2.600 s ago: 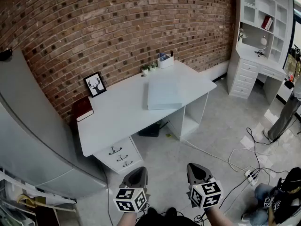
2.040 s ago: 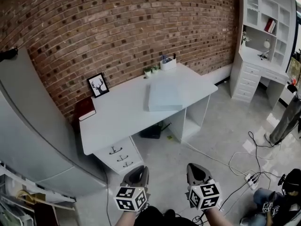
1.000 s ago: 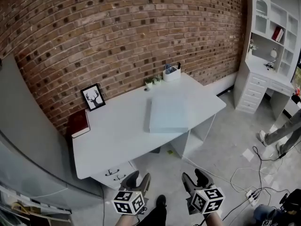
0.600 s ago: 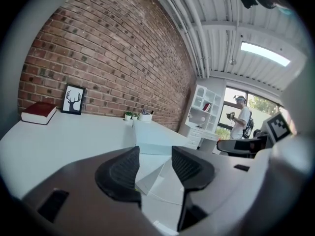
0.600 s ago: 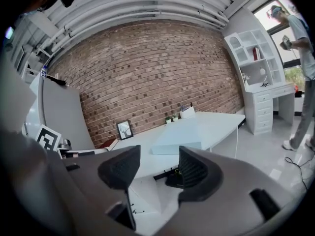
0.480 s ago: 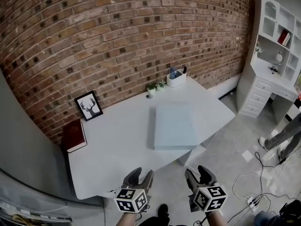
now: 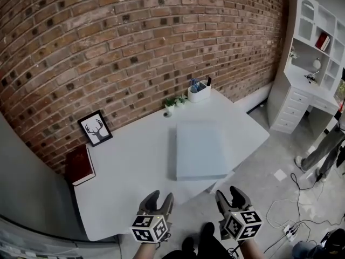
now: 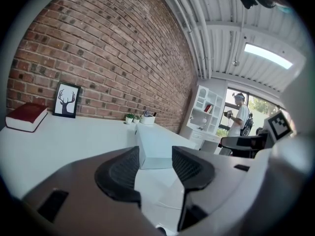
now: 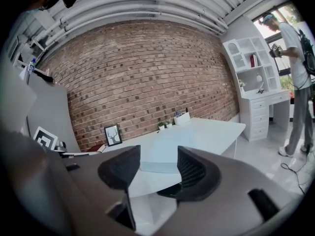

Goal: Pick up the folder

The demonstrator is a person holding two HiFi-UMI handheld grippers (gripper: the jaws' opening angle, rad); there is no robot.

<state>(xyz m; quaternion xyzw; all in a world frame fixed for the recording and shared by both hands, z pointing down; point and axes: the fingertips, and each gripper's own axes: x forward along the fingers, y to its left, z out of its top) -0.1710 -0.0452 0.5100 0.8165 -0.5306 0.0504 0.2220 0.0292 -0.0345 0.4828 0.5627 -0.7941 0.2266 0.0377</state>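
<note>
So far neither pair has anything in it: the left tongs (image 7: 159, 198) and the right tongs (image 7: 232, 193) both stand spread and empty at the front edge of the desk (image 7: 129, 166). The folder (image 7: 200, 150) lies flat and closed on the desk's right half, its near edge close to the front rim. The likely trouble is that flatness: a thin cover lying tight on a smooth top gives the tips little to bite, so a careless closing could skid across it or shove it back toward the wall instead of lifting it. Pinched at one corner only, it would probably sag or fall open, and a pull toward the rim could tip it onto the floor. Nothing lies on the folder or between it and the tongs, so the way in looks free. A red book (image 7: 80, 164) and a framed deer picture (image 7: 97, 128) sit well apart at the left. Small potted plants (image 7: 171, 102) and a pen holder (image 7: 198, 93) stand at the back by the brick wall (image 7: 135, 42), first in line if the folder is pushed. A white cabinet (image 7: 307, 53), a person's legs (image 7: 322, 151) and floor cables (image 7: 280, 204) lie off to the right.
</note>
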